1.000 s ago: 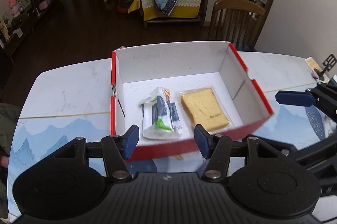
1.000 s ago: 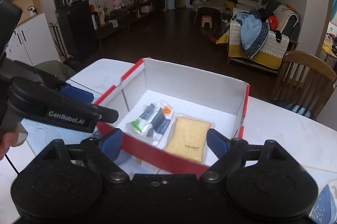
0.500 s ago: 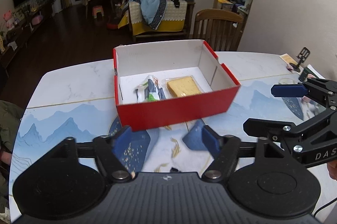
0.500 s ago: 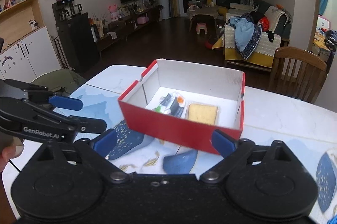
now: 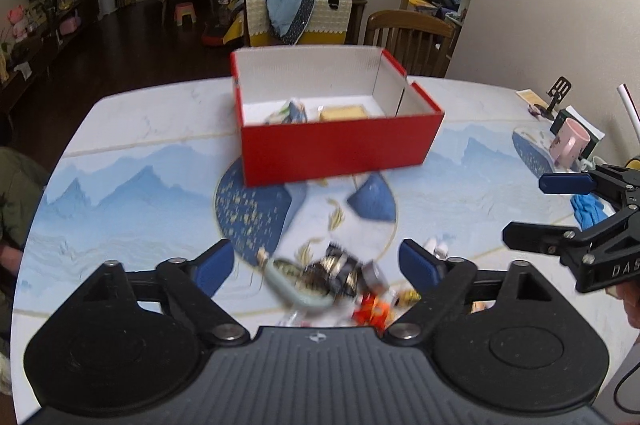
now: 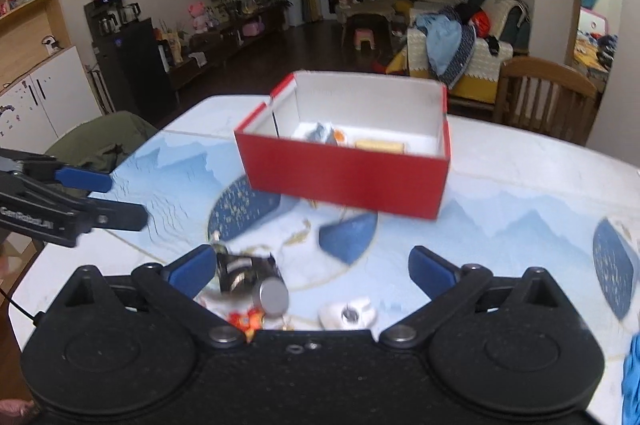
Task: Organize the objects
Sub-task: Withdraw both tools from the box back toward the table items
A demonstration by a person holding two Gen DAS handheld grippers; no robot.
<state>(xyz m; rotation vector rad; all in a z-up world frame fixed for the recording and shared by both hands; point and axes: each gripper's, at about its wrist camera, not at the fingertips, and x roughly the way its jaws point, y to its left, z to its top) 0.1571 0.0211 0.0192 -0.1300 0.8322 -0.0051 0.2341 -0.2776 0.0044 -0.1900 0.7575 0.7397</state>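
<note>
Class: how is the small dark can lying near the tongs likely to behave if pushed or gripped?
The can lies on its side, so it will probably roll if nudged. Its round metal end looks smooth, so open right tongs might slip.

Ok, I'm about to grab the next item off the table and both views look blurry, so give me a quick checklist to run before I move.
1. Left tool open and holding nothing: ok.
2. Right tool open and holding nothing: ok.
3. Red box upright on the table, top open: ok.
4. Room left in the box beside the snack packet and the wrapped bread slice: ok.
5. Loose pile of small items lies ahead of the left tool: ok, but which piece is which: cannot tell, blurred.
6. Pink mug and right tool stand apart from the pile: ok.
</note>
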